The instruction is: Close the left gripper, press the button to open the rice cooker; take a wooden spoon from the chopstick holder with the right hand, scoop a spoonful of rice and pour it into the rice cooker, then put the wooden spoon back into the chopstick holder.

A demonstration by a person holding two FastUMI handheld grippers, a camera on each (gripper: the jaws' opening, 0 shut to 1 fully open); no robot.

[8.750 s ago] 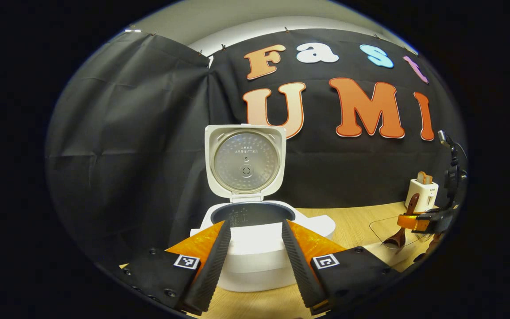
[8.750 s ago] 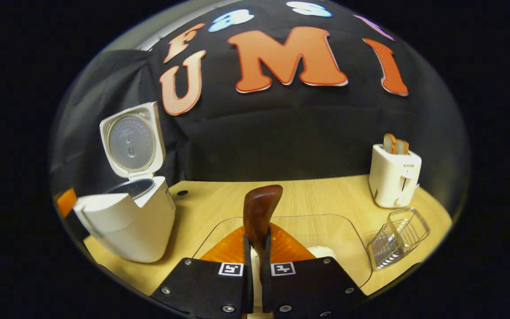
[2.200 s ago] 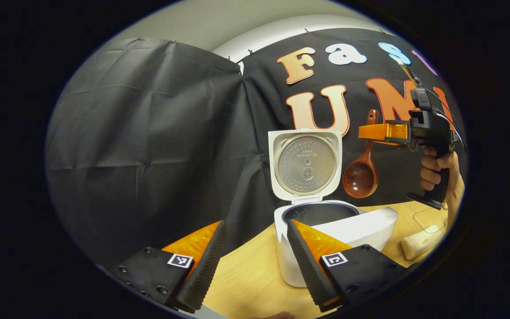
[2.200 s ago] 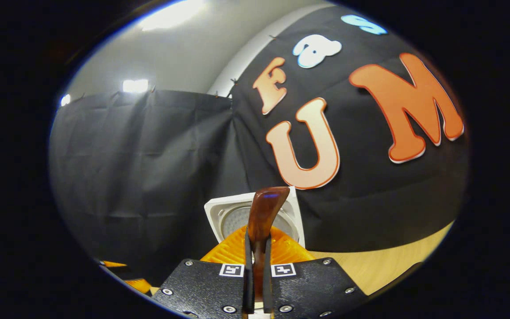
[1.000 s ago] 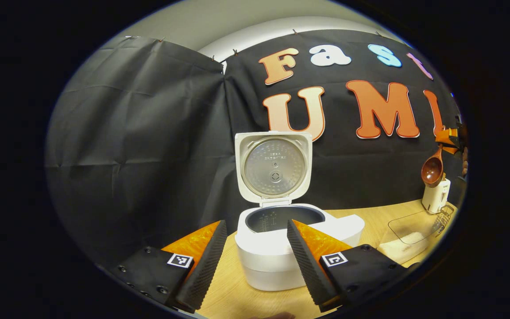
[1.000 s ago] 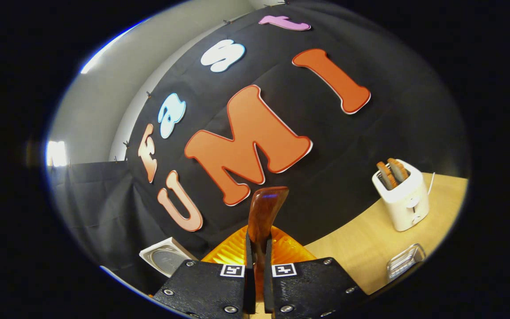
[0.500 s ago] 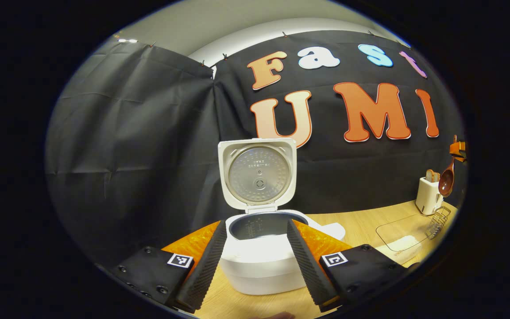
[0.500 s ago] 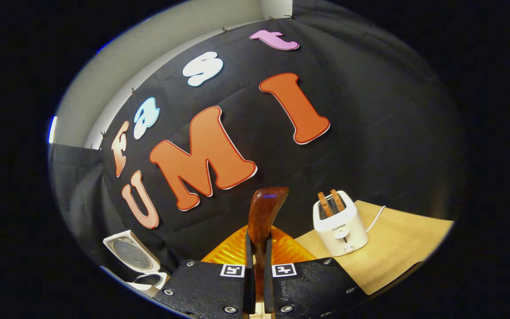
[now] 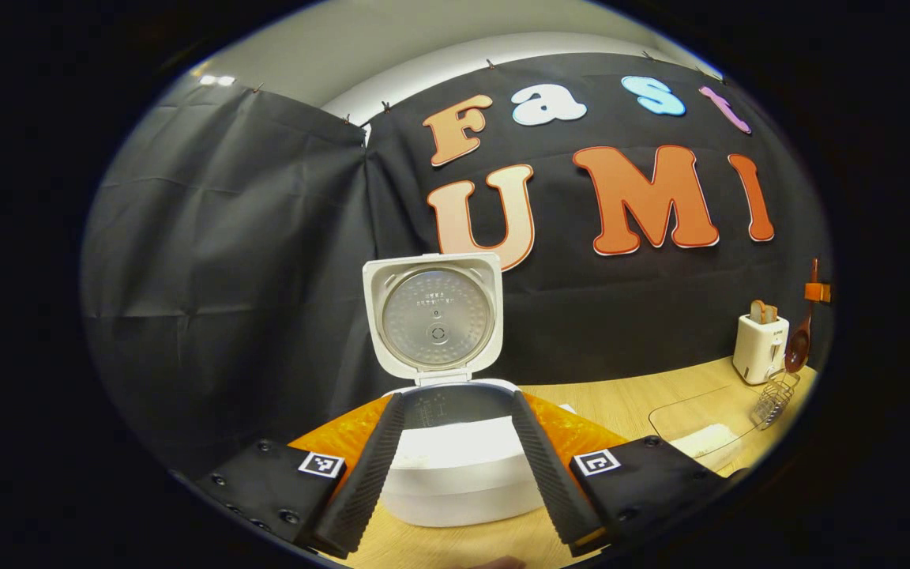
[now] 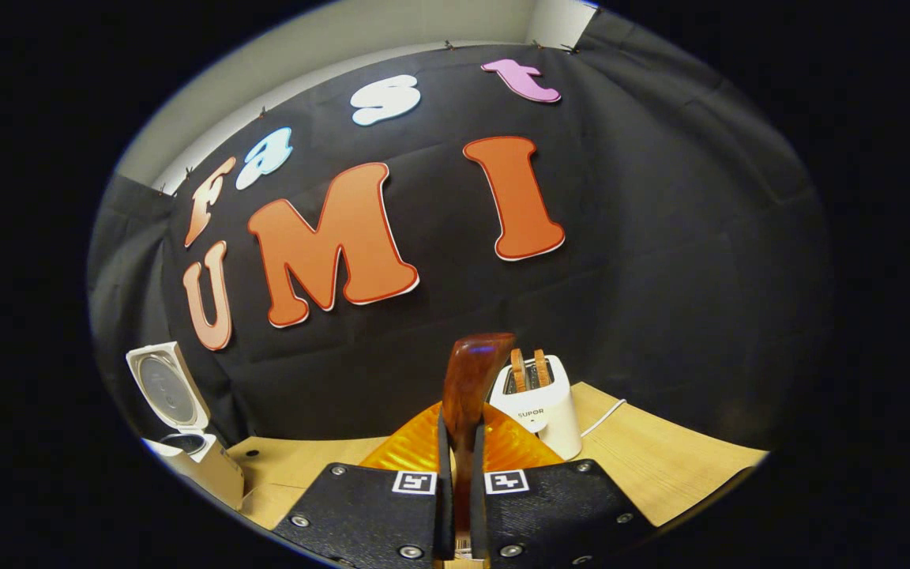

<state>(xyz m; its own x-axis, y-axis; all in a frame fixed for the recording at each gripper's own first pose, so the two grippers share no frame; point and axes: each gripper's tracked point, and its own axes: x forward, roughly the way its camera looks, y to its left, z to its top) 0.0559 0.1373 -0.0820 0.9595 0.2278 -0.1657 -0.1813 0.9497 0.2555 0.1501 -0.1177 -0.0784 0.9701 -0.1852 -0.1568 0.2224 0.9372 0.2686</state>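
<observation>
Carried from cooker (image 9: 455, 442) to holder (image 9: 772, 391) at worktop's right edge, spoon (image 10: 467, 395), clamped by right fingers (left fingers spread), should be lowered bowl-first, vert.

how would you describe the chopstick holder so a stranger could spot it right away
Start at the white rice cooker with its lid up, then follow the wooden table to its far right end. There, in the left gripper view, a white toaster stands by the wall, and the chopstick holder sits just in front of it. It is the one see-through wire basket, beside a clear tray.
</observation>
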